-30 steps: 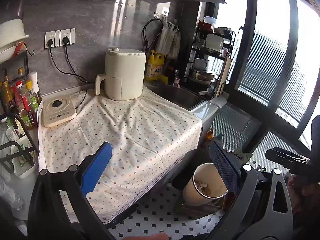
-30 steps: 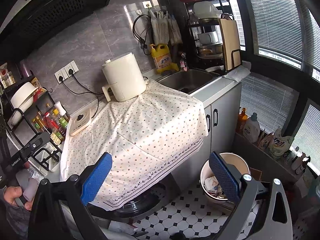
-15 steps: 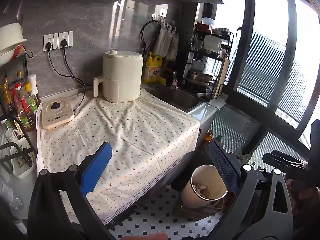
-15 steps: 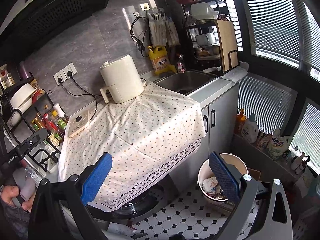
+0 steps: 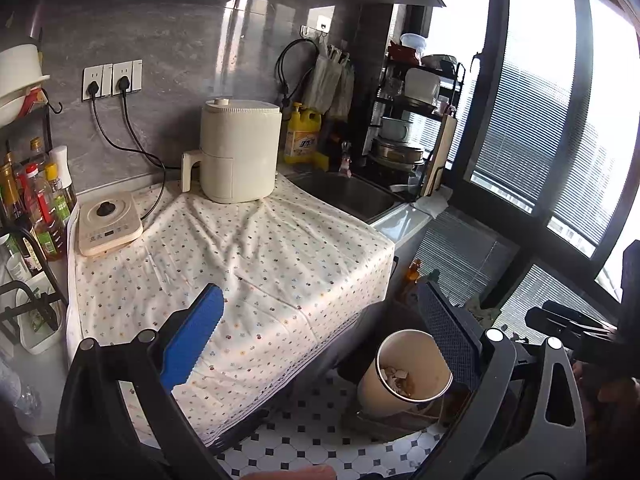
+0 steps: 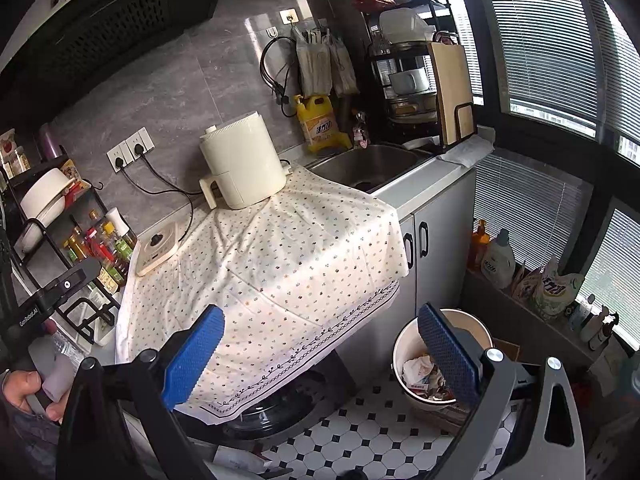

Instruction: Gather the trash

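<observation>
A round cream trash bin (image 5: pixel 404 372) stands on the tiled floor beside the counter, with crumpled paper trash (image 6: pixel 420 372) inside; it also shows in the right wrist view (image 6: pixel 404 344). My left gripper (image 5: pixel 320 332) is open and empty, held above the counter's front edge, left of the bin. My right gripper (image 6: pixel 320 344) is open and empty, above the cloth's hanging edge, its right pad in front of the bin. No loose trash shows on the flowered cloth (image 5: pixel 240 256).
On the cloth stand a cream air fryer (image 5: pixel 238 152) and a small cooker (image 5: pixel 108 224). A bottle rack (image 5: pixel 32 208) is at left, a sink (image 6: pixel 372 164) and dish rack (image 6: pixel 416 76) at right. Bottles (image 6: pixel 496 260) line the window ledge.
Both grippers have drawn back and shifted slightly, so the counter looks a little farther off and the bin a little lower. Both stay open and empty.
</observation>
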Demonstrator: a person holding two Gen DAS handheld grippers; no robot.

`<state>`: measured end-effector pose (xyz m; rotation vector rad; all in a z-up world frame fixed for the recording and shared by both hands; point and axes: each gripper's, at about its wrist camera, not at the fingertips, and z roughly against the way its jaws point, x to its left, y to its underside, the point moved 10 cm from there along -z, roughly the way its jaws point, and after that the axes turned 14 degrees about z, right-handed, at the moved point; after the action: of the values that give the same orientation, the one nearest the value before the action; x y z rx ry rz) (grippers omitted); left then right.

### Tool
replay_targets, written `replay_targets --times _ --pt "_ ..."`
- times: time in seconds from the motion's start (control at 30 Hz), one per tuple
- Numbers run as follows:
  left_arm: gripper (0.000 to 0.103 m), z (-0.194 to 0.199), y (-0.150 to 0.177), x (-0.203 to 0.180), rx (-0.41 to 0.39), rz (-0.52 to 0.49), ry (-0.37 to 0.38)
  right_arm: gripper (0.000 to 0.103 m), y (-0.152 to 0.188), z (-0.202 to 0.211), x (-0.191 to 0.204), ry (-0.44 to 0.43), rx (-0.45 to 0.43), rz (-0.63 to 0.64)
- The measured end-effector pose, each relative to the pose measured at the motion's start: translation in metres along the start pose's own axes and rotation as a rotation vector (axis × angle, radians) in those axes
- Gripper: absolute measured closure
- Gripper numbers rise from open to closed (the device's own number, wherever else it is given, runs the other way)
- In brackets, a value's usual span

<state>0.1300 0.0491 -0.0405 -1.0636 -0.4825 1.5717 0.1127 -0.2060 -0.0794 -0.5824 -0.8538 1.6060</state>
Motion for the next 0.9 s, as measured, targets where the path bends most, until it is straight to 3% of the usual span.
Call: replay_targets --times 0.9 --pt "0.006 -0.010 0.011 -0.001 0.020 -0.021 0.002 0.008 0.009 -0.001 0.004 0.020 0.010 0.008"
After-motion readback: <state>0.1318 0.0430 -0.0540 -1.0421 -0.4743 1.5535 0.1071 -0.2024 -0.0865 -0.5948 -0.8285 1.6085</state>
